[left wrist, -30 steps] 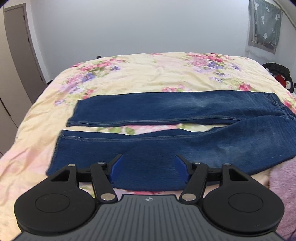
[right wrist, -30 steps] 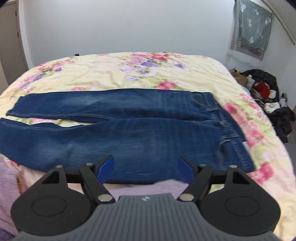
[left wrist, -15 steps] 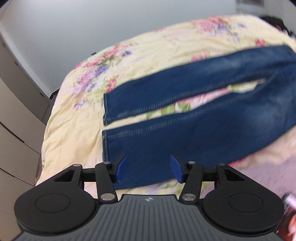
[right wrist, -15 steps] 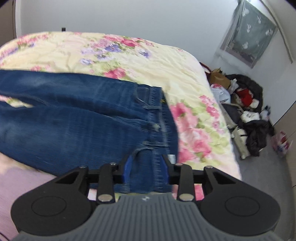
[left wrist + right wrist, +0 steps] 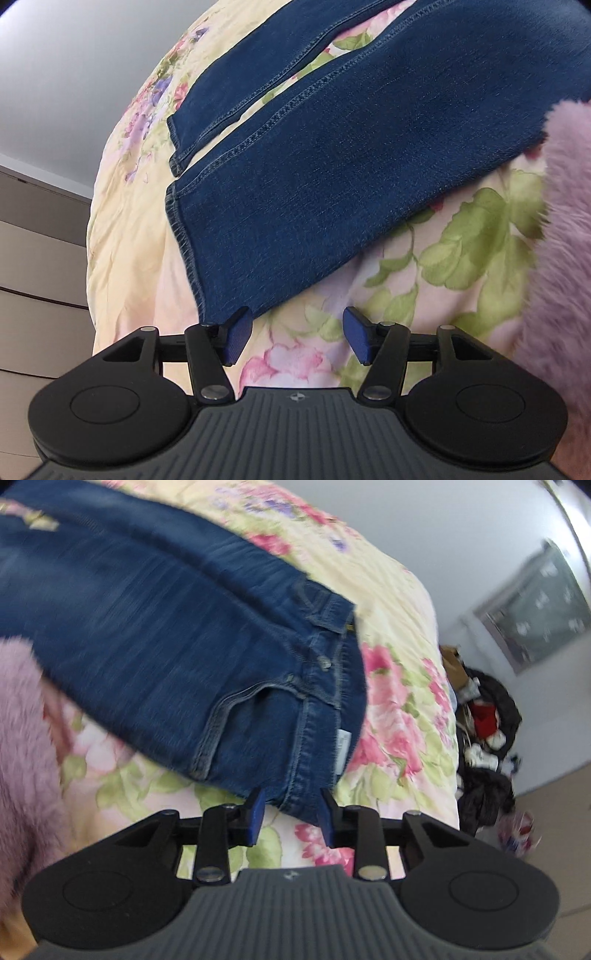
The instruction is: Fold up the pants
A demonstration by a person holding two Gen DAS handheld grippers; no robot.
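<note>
Bedroom: floral quilt, grey wall, clothes heap on floor. Jeans flat on quilt, unfolded. My right gripper closing around waistband corner; my left gripper opening, empty, beside leg hem. Next, I judge: clamp both corners, lift near leg over far.

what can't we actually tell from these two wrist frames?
- Left wrist view: jeans waist cut off by the top and right edges; only the leg hems show.
- Right wrist view: motion blur; whether the right hand-held gripper, closing around the waistband corner, presses it yet is unclear.
- Right wrist view: floor clutter too small and blurred to identify.
- Left hand-held gripper, opening: hem corner beside one finger, contact unclear.
</note>
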